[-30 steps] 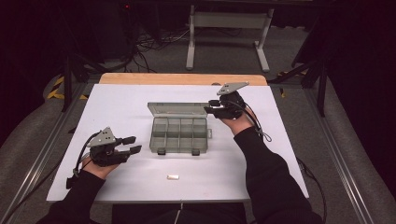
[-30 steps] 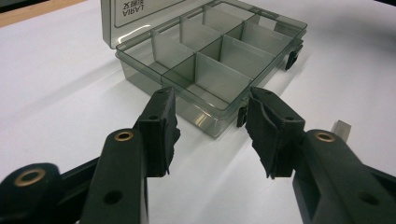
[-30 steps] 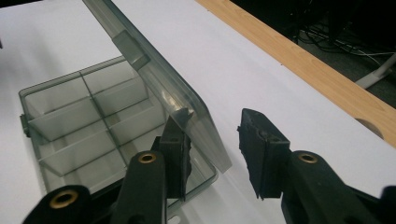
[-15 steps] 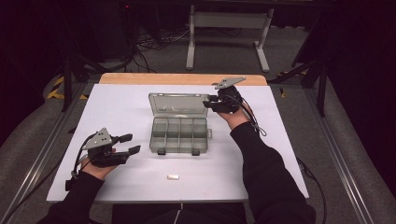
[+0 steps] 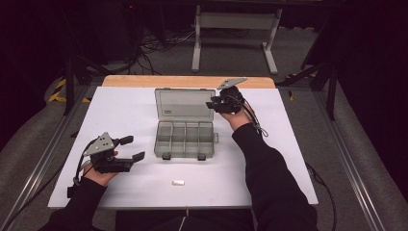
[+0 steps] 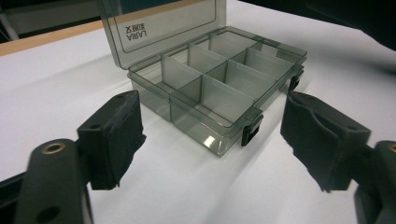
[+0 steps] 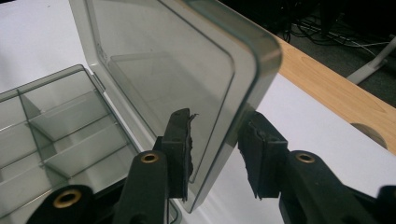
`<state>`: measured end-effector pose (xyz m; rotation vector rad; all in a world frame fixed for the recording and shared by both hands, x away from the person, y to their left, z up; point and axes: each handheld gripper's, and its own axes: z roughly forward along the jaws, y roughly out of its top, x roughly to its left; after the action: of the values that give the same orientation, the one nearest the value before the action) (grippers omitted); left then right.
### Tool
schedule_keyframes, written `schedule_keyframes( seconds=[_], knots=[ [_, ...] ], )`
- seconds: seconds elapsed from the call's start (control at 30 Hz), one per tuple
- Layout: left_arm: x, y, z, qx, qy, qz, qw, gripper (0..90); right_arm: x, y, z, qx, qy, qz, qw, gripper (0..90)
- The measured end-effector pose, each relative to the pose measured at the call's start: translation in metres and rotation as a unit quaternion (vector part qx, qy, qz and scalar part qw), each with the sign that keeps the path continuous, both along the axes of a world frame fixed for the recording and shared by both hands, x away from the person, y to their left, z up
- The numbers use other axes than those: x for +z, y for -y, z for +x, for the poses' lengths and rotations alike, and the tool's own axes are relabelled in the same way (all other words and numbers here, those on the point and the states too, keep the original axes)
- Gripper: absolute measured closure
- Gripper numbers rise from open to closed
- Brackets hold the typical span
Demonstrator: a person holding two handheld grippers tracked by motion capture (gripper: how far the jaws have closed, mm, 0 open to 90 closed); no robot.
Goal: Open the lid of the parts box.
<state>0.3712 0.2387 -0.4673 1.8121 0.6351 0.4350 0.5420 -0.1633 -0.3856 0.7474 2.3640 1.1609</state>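
A clear grey compartment box (image 5: 185, 139) lies mid-table with its lid (image 5: 184, 103) standing upright at the back. My right gripper (image 5: 212, 106) is at the lid's right edge. In the right gripper view its pads sit on either side of the lid (image 7: 177, 70), and the right gripper (image 7: 217, 130) is shut on it. My left gripper (image 5: 132, 147) rests low at the table's left, pointing at the box. Its jaws have just been opening and hold nothing. In the left gripper view the box (image 6: 219, 79) sits just beyond the open left gripper (image 6: 210, 107), its several compartments empty.
A small white piece (image 5: 178, 182) lies on the white table cover (image 5: 125, 110) near the front edge, in front of the box. A wooden strip (image 5: 144, 81) runs along the far edge. Cables and a metal stand (image 5: 231, 29) lie on the floor behind.
The lid has swung up from a low tilt to upright as my right gripper moved with it. The left jaws have spread wider; the left hand stayed put.
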Motion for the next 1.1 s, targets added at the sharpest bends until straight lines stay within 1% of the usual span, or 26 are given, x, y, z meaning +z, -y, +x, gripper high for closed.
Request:
schedule_keyframes(
  seconds=[0.17,0.3,0.5,0.6,0.67,0.77,0.9,0.93,0.97,1.0,1.1],
  knots=[
    [0.000,0.001,0.000,-0.003,0.003,0.000,1.0000,18.4,-0.005,-0.002,0.006,-0.003,-0.005,0.001,1.0000,63.8],
    [-0.001,0.001,0.000,-0.004,0.001,-0.001,1.0000,18.5,-0.009,-0.003,0.010,-0.008,-0.005,-0.002,1.0000,62.1],
    [0.000,0.002,-0.001,-0.006,0.003,-0.001,1.0000,18.5,-0.015,-0.004,0.015,-0.014,-0.014,0.005,0.9998,55.0],
    [0.000,0.002,-0.001,-0.007,0.002,-0.003,1.0000,18.5,-0.019,-0.004,0.017,-0.014,-0.024,0.008,0.9996,49.4],
    [0.000,0.001,-0.001,-0.008,0.005,-0.001,1.0000,18.5,-0.022,-0.005,0.018,-0.014,-0.033,0.010,0.9993,45.3],
    [0.000,0.001,-0.001,-0.008,0.005,-0.001,1.0000,18.5,-0.028,-0.006,0.020,-0.017,-0.045,0.009,0.9988,41.6],
    [0.000,0.002,-0.001,-0.008,0.006,0.000,1.0000,18.5,-0.033,-0.006,0.023,-0.018,-0.060,0.007,0.9980,38.5],
    [0.000,0.002,-0.001,-0.008,0.006,0.000,1.0000,18.5,-0.033,-0.006,0.023,-0.018,-0.060,0.007,0.9980,38.5],
    [0.000,0.002,-0.001,-0.008,0.004,-0.001,1.0000,18.7,-0.036,-0.006,0.024,-0.018,-0.069,0.006,0.9974,37.3],
    [0.000,0.002,-0.001,-0.008,0.005,0.000,1.0000,18.9,-0.037,-0.005,0.025,-0.018,-0.074,0.006,0.9971,37.2],
    [0.000,0.001,-0.001,-0.008,0.005,-0.002,1.0000,19.1,-0.041,-0.004,0.026,-0.018,-0.080,0.005,0.9966,36.9]
  ],
)
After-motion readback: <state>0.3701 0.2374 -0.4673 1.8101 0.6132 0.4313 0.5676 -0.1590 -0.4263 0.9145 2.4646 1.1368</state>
